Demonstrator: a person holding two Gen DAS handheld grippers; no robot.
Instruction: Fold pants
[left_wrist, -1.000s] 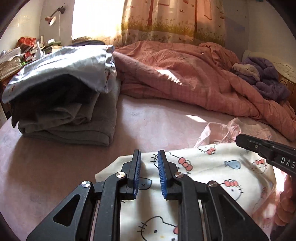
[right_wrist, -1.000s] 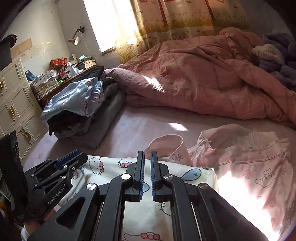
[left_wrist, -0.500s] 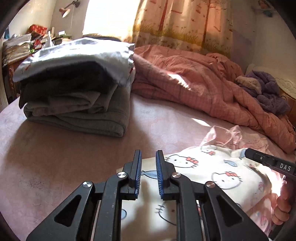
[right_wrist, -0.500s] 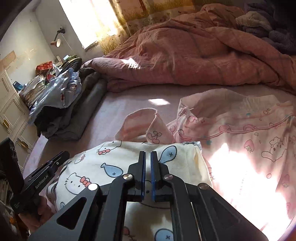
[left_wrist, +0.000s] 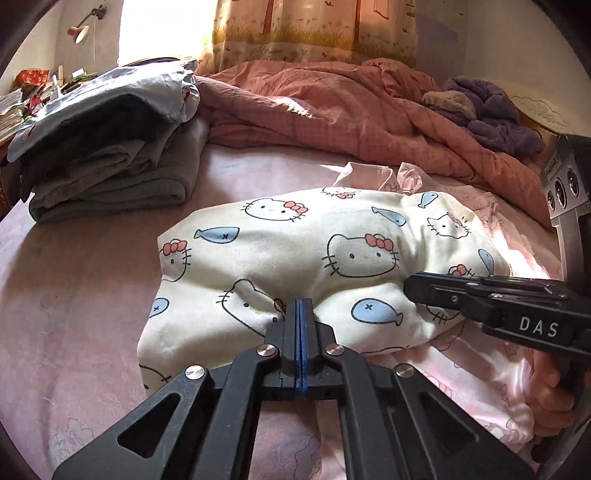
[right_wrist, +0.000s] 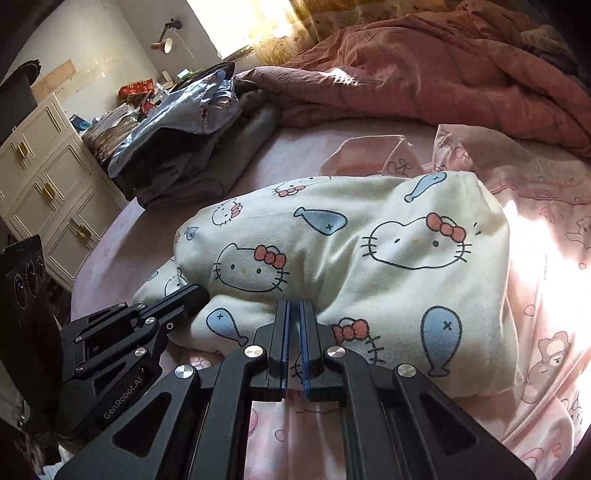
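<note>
The cream pants (left_wrist: 332, 236) printed with cats and blue fish lie bunched in a puffy fold on the pink sheet (left_wrist: 74, 295). My left gripper (left_wrist: 303, 301) has its jaws pressed together on the near edge of the pants, where the cloth puckers at the tips. In the right wrist view the pants (right_wrist: 369, 236) fill the middle, and my right gripper (right_wrist: 294, 302) is shut on their near fold. The left gripper (right_wrist: 195, 291) reaches in from the left there. The right gripper (left_wrist: 410, 286) enters the left wrist view from the right, with a hand (left_wrist: 554, 391) behind it.
A pink printed garment (right_wrist: 535, 206) lies under and to the right of the pants. A stack of folded grey and blue clothes (left_wrist: 110, 162) sits at the left. A rumpled pink quilt (left_wrist: 332, 99) and a purple blanket (left_wrist: 495, 118) lie behind. A white cabinet (right_wrist: 48, 192) stands beside the bed.
Both grippers have moved forward and down over the pants. The left jaws have gone from apart to shut on the cloth. The pants have gone from flat to a bunched fold.
</note>
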